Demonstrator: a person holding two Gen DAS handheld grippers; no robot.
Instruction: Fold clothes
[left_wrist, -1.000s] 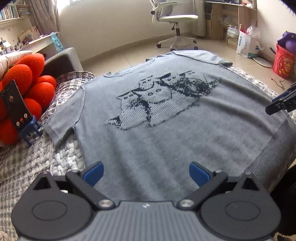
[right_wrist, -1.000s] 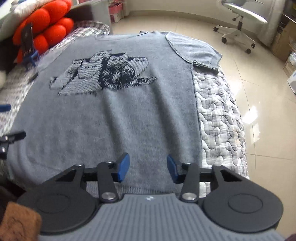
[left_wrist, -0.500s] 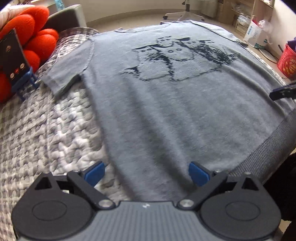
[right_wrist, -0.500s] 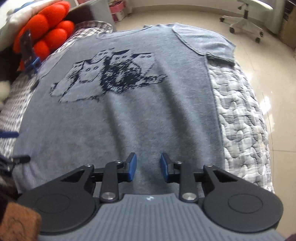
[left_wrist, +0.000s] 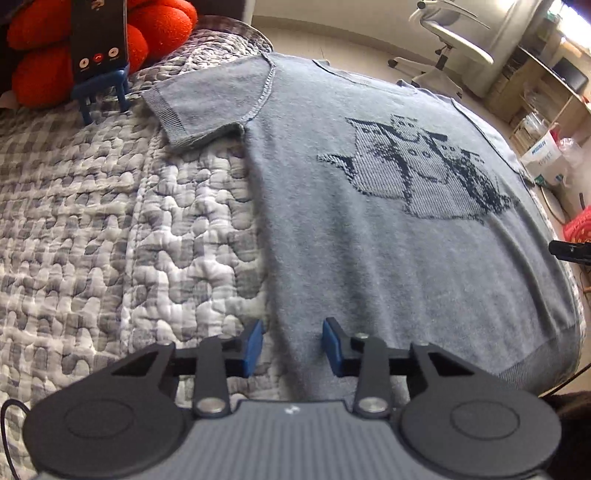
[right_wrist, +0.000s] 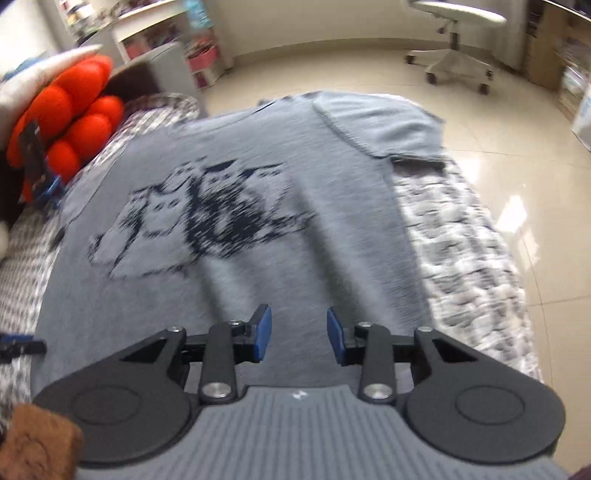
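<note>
A grey knit short-sleeved shirt (left_wrist: 369, 240) with a dark owl picture lies flat, front up, on the quilted bed. My left gripper (left_wrist: 291, 345) points down at the shirt's left side edge near the hem. Its jaws are closing, with that edge between the blue pads and no clear pinch. My right gripper (right_wrist: 299, 332) hangs over the shirt (right_wrist: 258, 266) near the hem, right of the middle. Its jaws are opening, grey cloth shows between the pads, and a crease runs up from them. This view is blurred.
The grey-and-white quilt (left_wrist: 110, 221) shows to the left of the shirt and on the right (right_wrist: 461, 240), where the bed ends at the tiled floor. A phone on a blue stand (left_wrist: 99, 37) and red cushions (left_wrist: 159, 22) sit at the far left. An office chair (right_wrist: 458, 37) stands beyond.
My left gripper has swung from over the middle of the hem to the shirt's left edge, and its jaws narrowed from wide. The right gripper shifted a little; its jaws narrowed, then widened again.
</note>
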